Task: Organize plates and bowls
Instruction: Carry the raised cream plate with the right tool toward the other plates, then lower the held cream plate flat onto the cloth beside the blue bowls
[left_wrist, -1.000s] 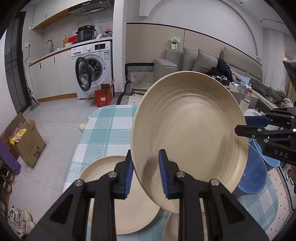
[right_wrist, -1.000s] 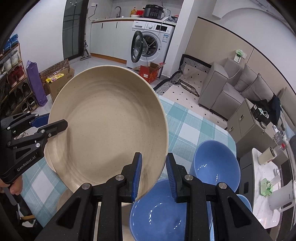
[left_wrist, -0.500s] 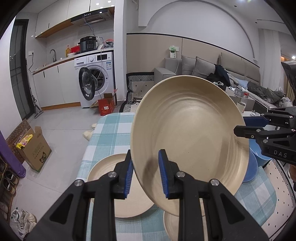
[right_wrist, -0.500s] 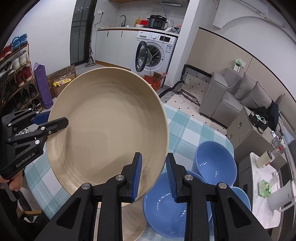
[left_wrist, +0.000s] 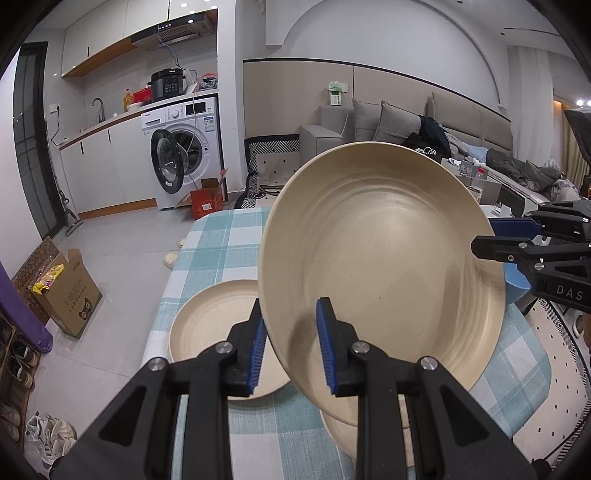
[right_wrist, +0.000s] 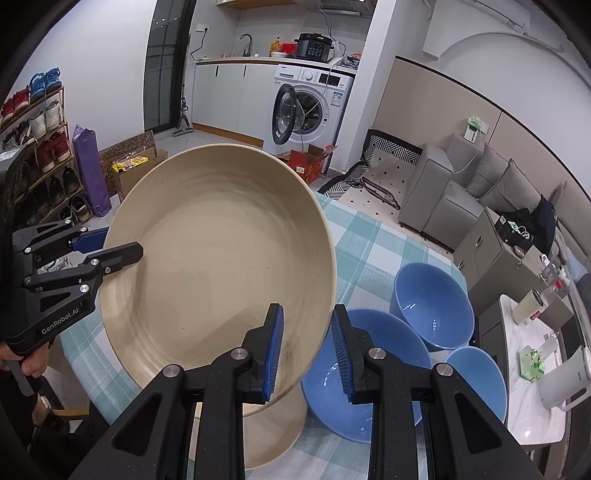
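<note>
A large beige plate (left_wrist: 380, 266) hangs tilted above the checked table (left_wrist: 221, 243), held by both grippers on opposite rims. My left gripper (left_wrist: 291, 325) is shut on its near rim, and my right gripper (left_wrist: 491, 240) clamps the far right rim. In the right wrist view my right gripper (right_wrist: 306, 332) is shut on the plate (right_wrist: 218, 266), with the left gripper (right_wrist: 107, 247) on its left edge. A second beige plate (left_wrist: 214, 317) lies on the cloth, and a third (left_wrist: 343, 432) sits under the held one. Three blue bowls (right_wrist: 432, 310) (right_wrist: 369, 387) (right_wrist: 476, 380) stand at the right.
The table's edges drop to the floor on the left (left_wrist: 162, 295) and far side. A cardboard box (left_wrist: 66, 291) and shoes sit on the floor at left. A white side table with a kettle (right_wrist: 561, 380) stands right of the bowls. A hand (right_wrist: 33, 365) holds the left gripper.
Both grippers have carried the plate back and slightly up, away from the blue bowls. More of the tablecloth and the plates lying on it now shows beneath it. Both grips are unchanged.
</note>
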